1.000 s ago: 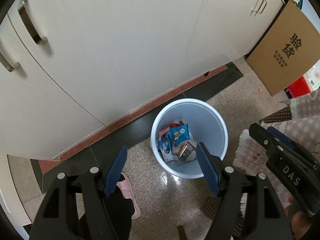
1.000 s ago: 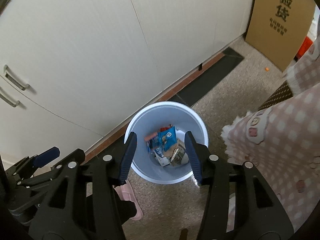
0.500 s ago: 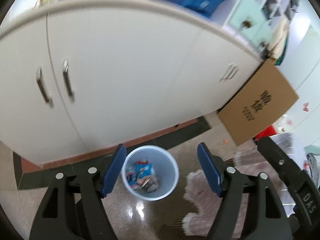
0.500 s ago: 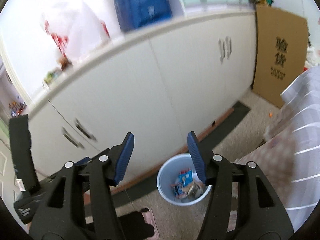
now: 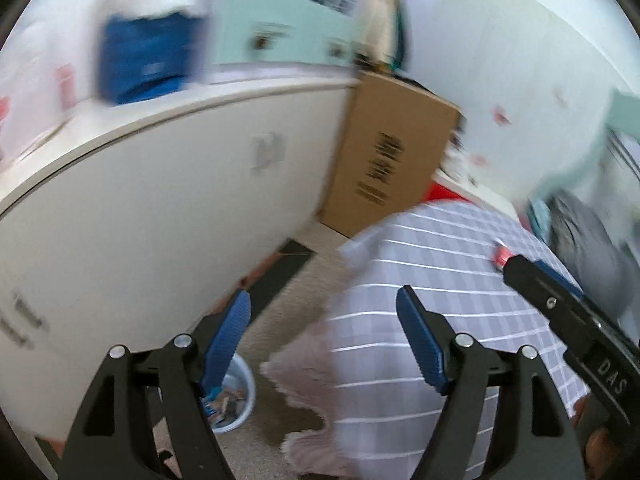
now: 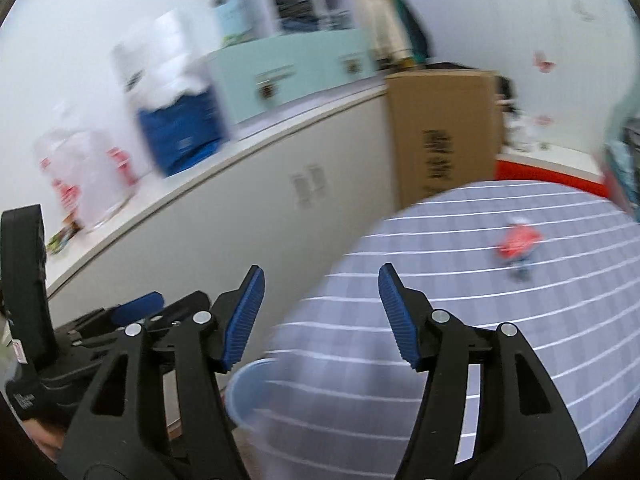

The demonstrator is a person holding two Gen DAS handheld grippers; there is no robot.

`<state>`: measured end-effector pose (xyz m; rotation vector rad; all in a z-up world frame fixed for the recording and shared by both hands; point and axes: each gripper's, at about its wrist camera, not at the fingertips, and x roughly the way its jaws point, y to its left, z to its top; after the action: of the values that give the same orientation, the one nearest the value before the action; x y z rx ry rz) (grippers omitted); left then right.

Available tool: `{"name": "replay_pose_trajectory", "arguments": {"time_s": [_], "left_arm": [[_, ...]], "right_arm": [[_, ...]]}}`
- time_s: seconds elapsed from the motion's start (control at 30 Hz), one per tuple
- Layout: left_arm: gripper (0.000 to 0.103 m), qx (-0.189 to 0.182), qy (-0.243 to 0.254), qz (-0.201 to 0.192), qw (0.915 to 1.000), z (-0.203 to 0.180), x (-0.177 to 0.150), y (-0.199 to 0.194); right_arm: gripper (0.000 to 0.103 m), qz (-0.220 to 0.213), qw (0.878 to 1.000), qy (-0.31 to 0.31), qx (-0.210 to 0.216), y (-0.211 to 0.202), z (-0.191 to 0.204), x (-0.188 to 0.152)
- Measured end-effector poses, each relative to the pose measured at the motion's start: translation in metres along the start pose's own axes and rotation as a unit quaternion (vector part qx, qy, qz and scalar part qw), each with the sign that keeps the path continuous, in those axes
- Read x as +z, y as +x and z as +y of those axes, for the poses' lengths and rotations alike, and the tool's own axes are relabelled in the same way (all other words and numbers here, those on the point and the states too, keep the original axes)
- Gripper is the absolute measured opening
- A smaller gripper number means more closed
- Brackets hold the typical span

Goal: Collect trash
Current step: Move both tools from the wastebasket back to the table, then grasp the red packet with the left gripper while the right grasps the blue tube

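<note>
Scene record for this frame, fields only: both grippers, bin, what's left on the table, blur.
left gripper: open, nothing between the fingers
right gripper: open, empty; jaws have just been opening
trash bin: light blue, on the floor by the white cabinet, wrappers inside
table: checked cloth, beside the bin
remaining trash: one red item on the cloth, too blurred to identify
cardboard box: upright at the cabinet's end
image quality: heavy motion blur in both wrist views
</note>
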<state>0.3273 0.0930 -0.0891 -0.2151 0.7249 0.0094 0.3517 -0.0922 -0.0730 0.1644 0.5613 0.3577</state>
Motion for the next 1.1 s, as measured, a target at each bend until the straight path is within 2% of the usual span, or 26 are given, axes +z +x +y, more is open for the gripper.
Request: {"name": "replay_pose_trajectory", "arguments": {"time_s": [0.13, 0.23, 0.3, 0.43, 0.6, 0.67, 0.83, 0.9, 0.93, 0.97, 1.03, 1.07, 1.1], "left_arm": [[0.074, -0.049, 0.061, 0.019, 0.9967, -0.070, 0.012, 0.030], [0.074, -0.053, 0.099, 0.038, 0.9929, -0.113, 0.015, 0.057], [0.074, -0.077, 0.121, 0.044, 0.9887, -0.143, 0.020, 0.076], [0.074, -0.130, 0.113, 0.060, 0.9831, -0.168, 0.027, 0.109], [0.073, -0.144, 0.121, 0.072, 0.9795, -0.190, 0.031, 0.151], [0.062, -0.153, 0.128, 0.082, 0.9765, -0.197, 0.029, 0.164], [0.054, -0.165, 0.134, 0.098, 0.9723, -0.209, 0.030, 0.191], [0.052, -0.182, 0.136, 0.102, 0.9684, -0.212, 0.030, 0.196], [0.048, -0.184, 0.139, 0.104, 0.9675, -0.213, 0.029, 0.197], [0.036, -0.189, 0.142, 0.109, 0.9655, -0.215, 0.028, 0.200], [0.027, -0.202, 0.137, 0.113, 0.9631, -0.216, 0.028, 0.201], [0.019, -0.210, 0.132, 0.113, 0.9621, -0.215, 0.029, 0.200], [0.018, -0.217, 0.129, 0.111, 0.9613, -0.214, 0.029, 0.198]], "right_arm": [[0.059, -0.004, 0.998, 0.033, -0.058, -0.011, -0.074, 0.007], [0.059, 0.003, 0.995, 0.057, -0.088, -0.013, -0.122, 0.008], [0.059, 0.008, 0.992, 0.073, -0.101, -0.010, -0.149, 0.006], [0.059, 0.018, 0.989, 0.102, -0.109, 0.001, -0.183, 0.005], [0.059, 0.035, 0.985, 0.128, -0.113, 0.017, -0.212, 0.002], [0.059, 0.034, 0.984, 0.137, -0.112, 0.019, -0.222, 0.001], [0.060, 0.041, 0.983, 0.144, -0.111, 0.025, -0.229, 0.000], [0.060, 0.043, 0.982, 0.144, -0.111, 0.026, -0.228, 0.001], [0.060, 0.044, 0.982, 0.145, -0.110, 0.026, -0.229, 0.000], [0.060, 0.044, 0.982, 0.145, -0.110, 0.026, -0.229, 0.000], [0.060, 0.047, 0.982, 0.142, -0.112, 0.027, -0.229, 0.000], [0.060, 0.048, 0.982, 0.142, -0.111, 0.028, -0.230, 0.000], [0.060, 0.049, 0.982, 0.141, -0.112, 0.028, -0.229, 0.000]]}}
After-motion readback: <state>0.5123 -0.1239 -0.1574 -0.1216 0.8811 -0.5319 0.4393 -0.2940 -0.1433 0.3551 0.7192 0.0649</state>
